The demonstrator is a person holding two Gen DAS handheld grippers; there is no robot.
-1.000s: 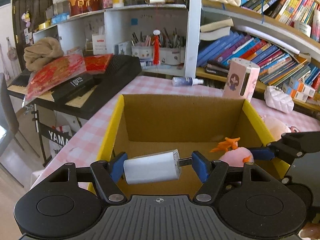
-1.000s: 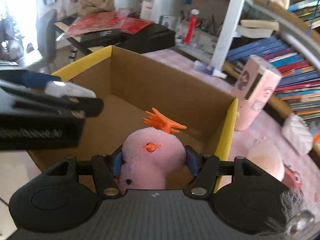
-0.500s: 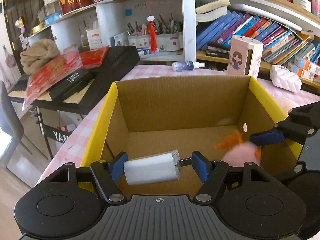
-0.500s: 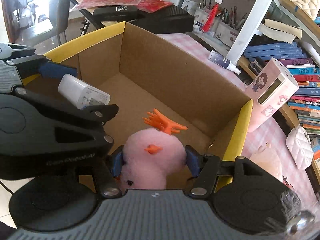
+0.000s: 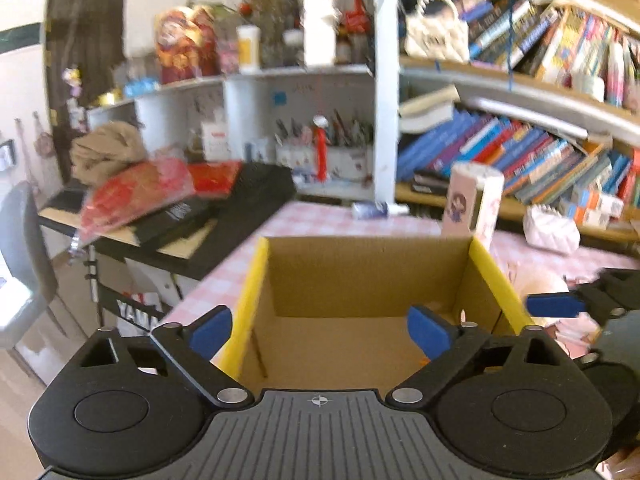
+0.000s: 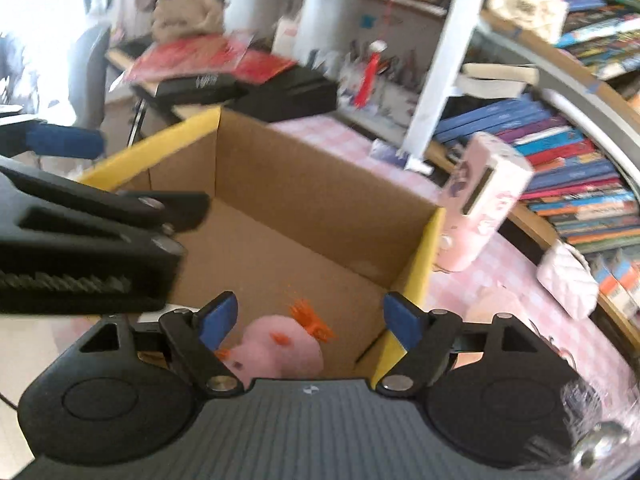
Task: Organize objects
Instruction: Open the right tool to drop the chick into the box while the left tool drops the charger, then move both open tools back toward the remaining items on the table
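At the back of the room, a bookshelf (image 5: 520, 148) packed with leaning books is seen beside white shelving, and a black keyboard case (image 5: 224, 216) piled with red packets stands to the left. A tabletop (image 6: 500, 276) covered in pink checked cloth carries an open cardboard box (image 5: 360, 272) with yellow-edged flaps; a pink carton (image 6: 484, 208) stands upright just beside the box's far right corner, and a white quilted pouch (image 6: 568, 276) lies nearer the books.

The left tool (image 5: 320, 334) is held above the near edge of the box, pointed downward and forward into it; its jaws have just been opening and now stand wide, with nothing between the blue pads (image 5: 210, 332). The white charger released from it cannot be found in either view. The right tool (image 6: 310, 324) is held over the box's near right corner, also tilted down; its jaws have likewise just been opening, and the pads are clear of the pink plush toy (image 6: 280, 350). The toy is seen on the box floor at the near right, below and between the pads, its orange crest (image 6: 312, 320) pointing up and toward the far wall. Its long axis cannot be told, since the lower part is hidden by the tool's body.
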